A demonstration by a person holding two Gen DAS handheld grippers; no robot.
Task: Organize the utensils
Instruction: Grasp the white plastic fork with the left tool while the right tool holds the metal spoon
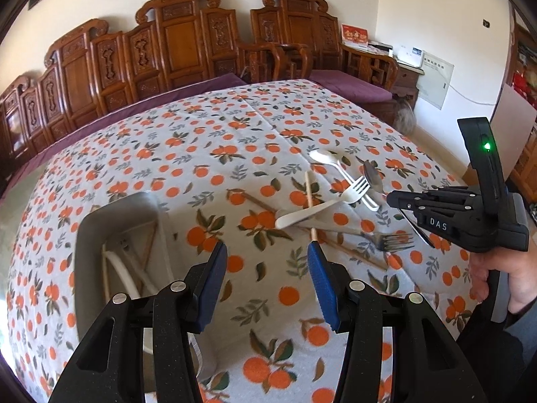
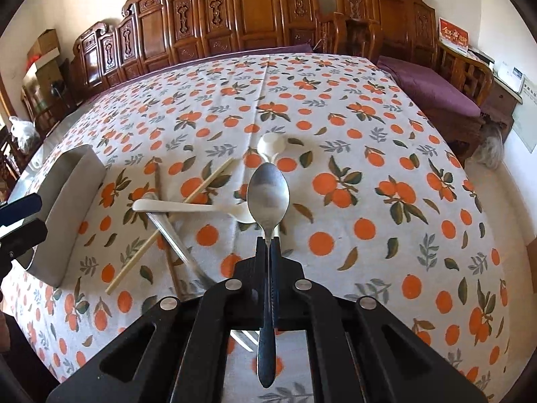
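Observation:
My right gripper (image 2: 268, 240) is shut on a metal spoon (image 2: 267, 194) by its neck and holds it above the table, bowl pointing away. In the left wrist view the right gripper (image 1: 391, 199) shows at the right with the spoon (image 1: 372, 176). My left gripper (image 1: 265, 252) is open and empty, beside a grey utensil tray (image 1: 84, 235) that holds chopsticks and a white utensil. A pile lies on the cloth: white plastic fork (image 1: 355, 191), white plastic spoon (image 1: 324, 157), white knife (image 1: 302, 216), metal fork (image 1: 392, 240), chopsticks (image 1: 310, 198).
The table (image 2: 369, 134) has an orange-print cloth. The grey tray (image 2: 67, 208) stands at the left in the right wrist view. Carved wooden chairs (image 2: 235, 10) with purple cushions line the far side. A hand (image 1: 496, 278) holds the right gripper.

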